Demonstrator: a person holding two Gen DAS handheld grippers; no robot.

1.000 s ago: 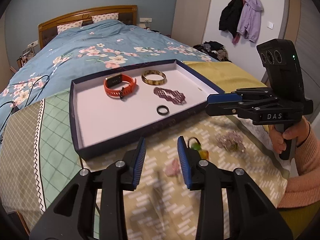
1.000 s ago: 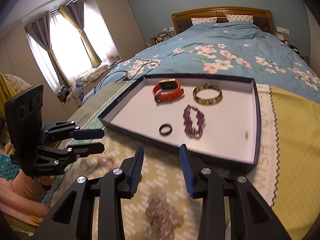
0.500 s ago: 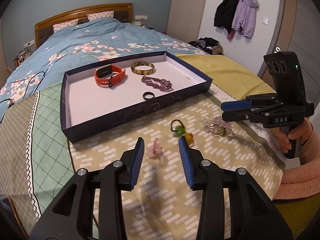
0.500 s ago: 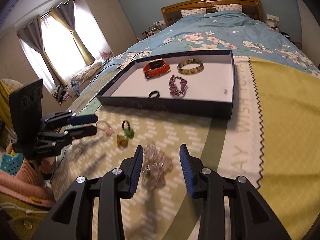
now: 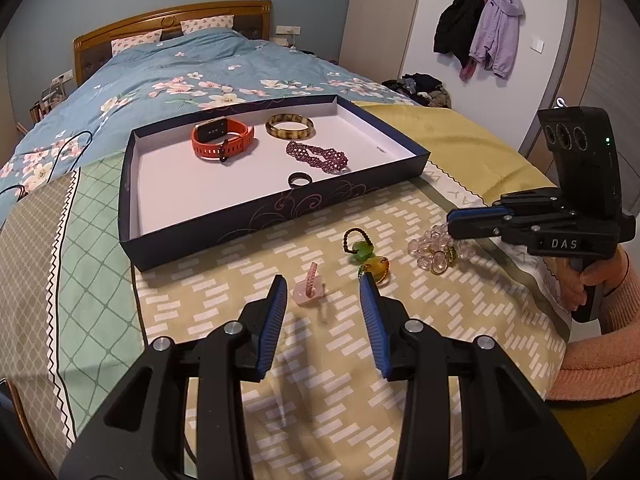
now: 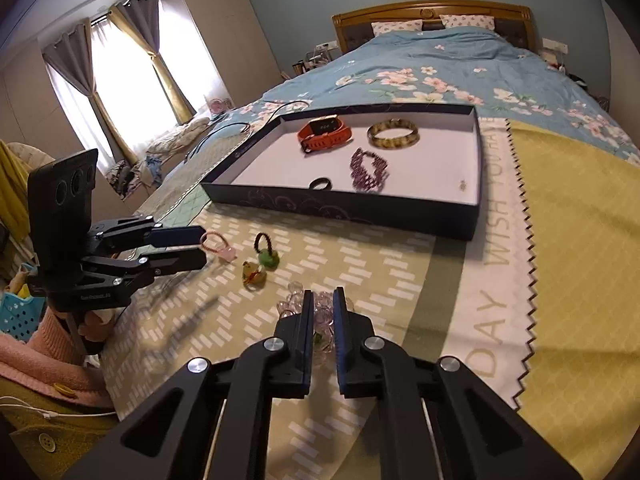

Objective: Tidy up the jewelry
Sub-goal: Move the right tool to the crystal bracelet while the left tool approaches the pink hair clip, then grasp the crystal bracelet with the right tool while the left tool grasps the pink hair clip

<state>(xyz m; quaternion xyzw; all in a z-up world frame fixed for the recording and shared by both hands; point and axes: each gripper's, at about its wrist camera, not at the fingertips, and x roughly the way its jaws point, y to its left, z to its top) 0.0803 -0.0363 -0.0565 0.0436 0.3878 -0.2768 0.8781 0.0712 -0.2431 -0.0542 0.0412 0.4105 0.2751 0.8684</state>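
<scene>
Lying on bed (image 5: 224, 64), long navy tray (image 5: 256, 216) runs lengthwise across blanket; orange watch (image 5: 222, 140), amber bangle (image 5: 290, 126), purple bead bracelet (image 5: 318, 154), black ring (image 5: 300, 179) inside. Right gripper (image 6: 323, 300) fingers just closed, clenched on clear bead bracelet (image 5: 434, 250) in front of tray. Left gripper (image 5: 323, 292) fingers released, pink ring (image 5: 310, 286) between them. Window (image 6: 120, 92) seen only from right wrist; hanging coats (image 5: 480, 28) only from left.
</scene>
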